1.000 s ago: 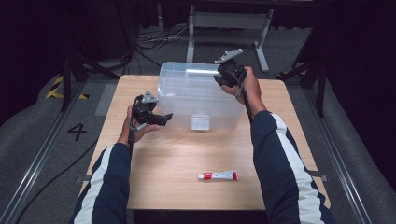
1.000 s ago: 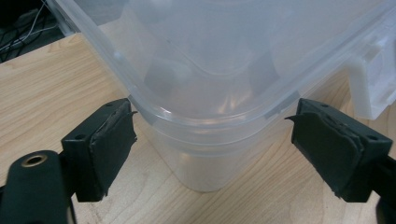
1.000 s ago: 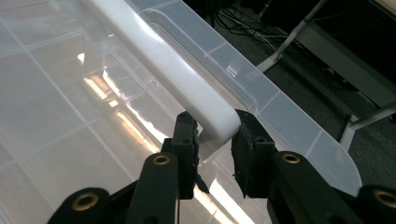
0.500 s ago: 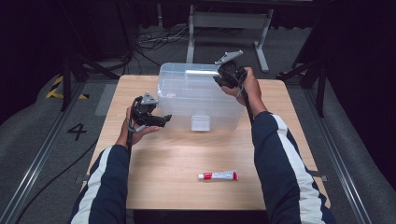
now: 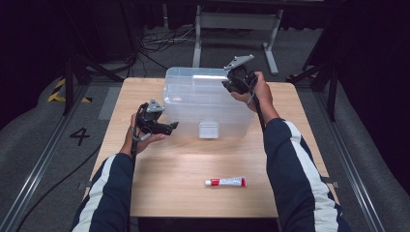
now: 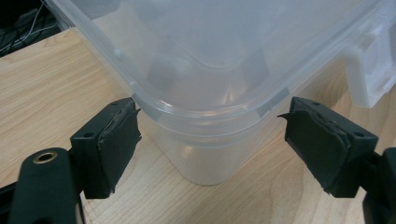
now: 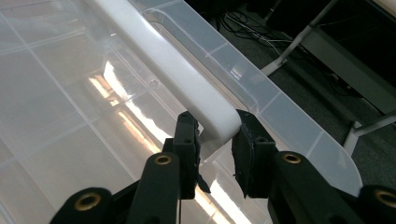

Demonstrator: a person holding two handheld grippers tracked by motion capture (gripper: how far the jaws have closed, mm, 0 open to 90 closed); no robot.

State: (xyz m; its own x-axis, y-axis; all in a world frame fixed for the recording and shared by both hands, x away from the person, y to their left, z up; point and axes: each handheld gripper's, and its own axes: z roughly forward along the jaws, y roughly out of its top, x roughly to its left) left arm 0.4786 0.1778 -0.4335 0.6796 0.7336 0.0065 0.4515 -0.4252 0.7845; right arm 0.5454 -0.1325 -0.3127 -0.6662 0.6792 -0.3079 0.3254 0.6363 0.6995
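A clear plastic storage box with its lid on stands at the back middle of the wooden table. My left gripper is level at the box's front left corner. In the left gripper view this gripper is open wide: the rounded corner sits between the pads without either pad pressing on it. My right gripper is over the lid's back right part. In the right gripper view it is shut on the end of the lid's white handle.
A white toothpaste tube with a red cap lies near the table's front edge, right of centre. The box's white latch faces the person. Beyond the table are dark floor, cables and a grey metal stand.
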